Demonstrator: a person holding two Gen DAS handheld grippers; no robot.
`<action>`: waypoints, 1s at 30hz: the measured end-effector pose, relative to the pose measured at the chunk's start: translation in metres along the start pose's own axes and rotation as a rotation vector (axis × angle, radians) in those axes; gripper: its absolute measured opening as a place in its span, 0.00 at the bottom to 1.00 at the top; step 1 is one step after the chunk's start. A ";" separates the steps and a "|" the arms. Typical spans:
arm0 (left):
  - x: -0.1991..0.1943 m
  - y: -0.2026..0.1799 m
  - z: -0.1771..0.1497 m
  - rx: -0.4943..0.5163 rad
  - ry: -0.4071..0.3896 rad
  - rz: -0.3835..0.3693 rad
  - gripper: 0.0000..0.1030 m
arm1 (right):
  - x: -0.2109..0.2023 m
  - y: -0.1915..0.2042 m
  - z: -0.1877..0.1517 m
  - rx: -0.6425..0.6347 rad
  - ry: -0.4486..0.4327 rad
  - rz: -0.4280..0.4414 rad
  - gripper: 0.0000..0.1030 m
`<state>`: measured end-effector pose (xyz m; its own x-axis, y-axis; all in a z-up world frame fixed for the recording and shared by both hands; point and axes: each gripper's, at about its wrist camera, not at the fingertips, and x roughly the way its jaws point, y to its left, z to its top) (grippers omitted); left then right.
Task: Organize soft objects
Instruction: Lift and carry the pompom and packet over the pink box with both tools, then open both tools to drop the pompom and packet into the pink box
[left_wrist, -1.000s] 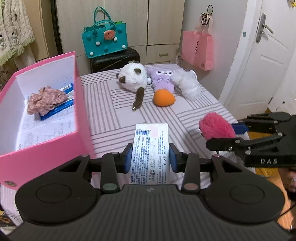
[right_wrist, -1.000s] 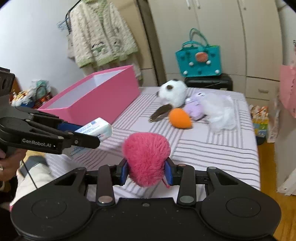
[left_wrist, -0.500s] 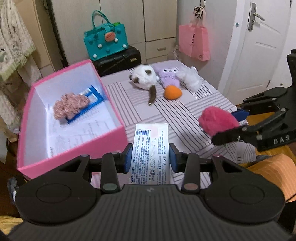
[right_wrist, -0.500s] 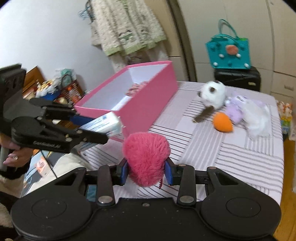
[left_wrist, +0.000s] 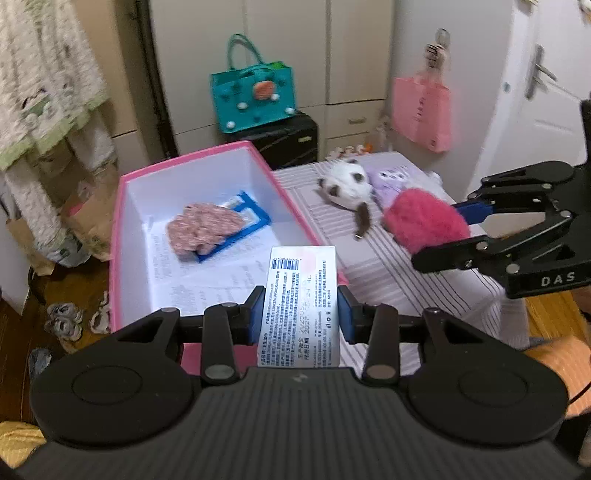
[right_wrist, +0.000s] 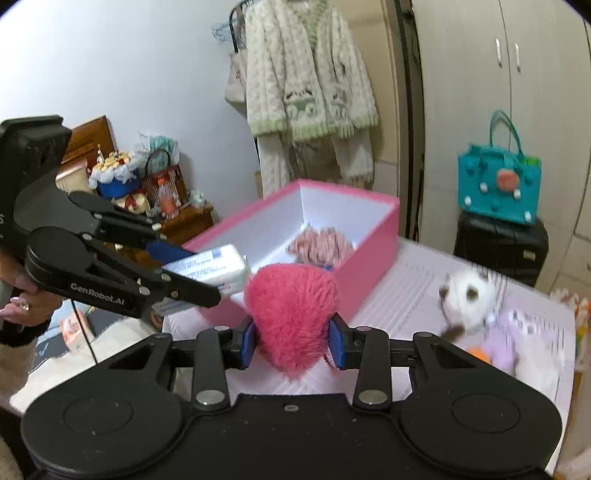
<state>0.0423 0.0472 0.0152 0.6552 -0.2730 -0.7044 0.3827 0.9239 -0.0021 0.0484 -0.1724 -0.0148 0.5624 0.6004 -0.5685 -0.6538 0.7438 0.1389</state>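
Note:
My left gripper (left_wrist: 301, 310) is shut on a white tissue pack (left_wrist: 300, 306) and holds it above the near end of the pink box (left_wrist: 122, 236). The pack also shows in the right wrist view (right_wrist: 210, 267). My right gripper (right_wrist: 291, 341) is shut on a pink fluffy ball (right_wrist: 291, 310), held above the striped bed beside the box (right_wrist: 369, 254); the ball also shows in the left wrist view (left_wrist: 424, 221). In the box lie a pinkish knitted piece (left_wrist: 203, 229) and a blue packet (left_wrist: 247, 214).
A white-and-brown plush (left_wrist: 345, 186), a purple plush (left_wrist: 388, 179) and a white plush (right_wrist: 535, 369) lie on the striped bed (left_wrist: 388, 273), with an orange ball (right_wrist: 476, 352) partly hidden. A teal bag (left_wrist: 253, 96) stands on a black case (left_wrist: 291, 136). Sweaters (right_wrist: 310, 85) hang behind.
Both grippers have risen and swung left toward the pink box with their loads. The tissue pack now hangs over the box's near end, and the pink ball is closer to the box.

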 end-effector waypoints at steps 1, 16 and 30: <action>0.001 0.006 0.003 -0.007 0.002 0.007 0.38 | 0.003 -0.001 0.007 -0.007 -0.013 0.003 0.43; 0.096 0.081 0.038 -0.076 0.124 0.127 0.38 | 0.111 -0.005 0.072 -0.205 0.005 -0.033 0.44; 0.150 0.103 0.042 -0.099 0.248 0.133 0.38 | 0.197 -0.006 0.081 -0.377 0.235 -0.036 0.44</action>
<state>0.2081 0.0903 -0.0609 0.5116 -0.0856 -0.8550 0.2310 0.9721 0.0409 0.2040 -0.0348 -0.0613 0.4865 0.4606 -0.7424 -0.7994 0.5776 -0.1654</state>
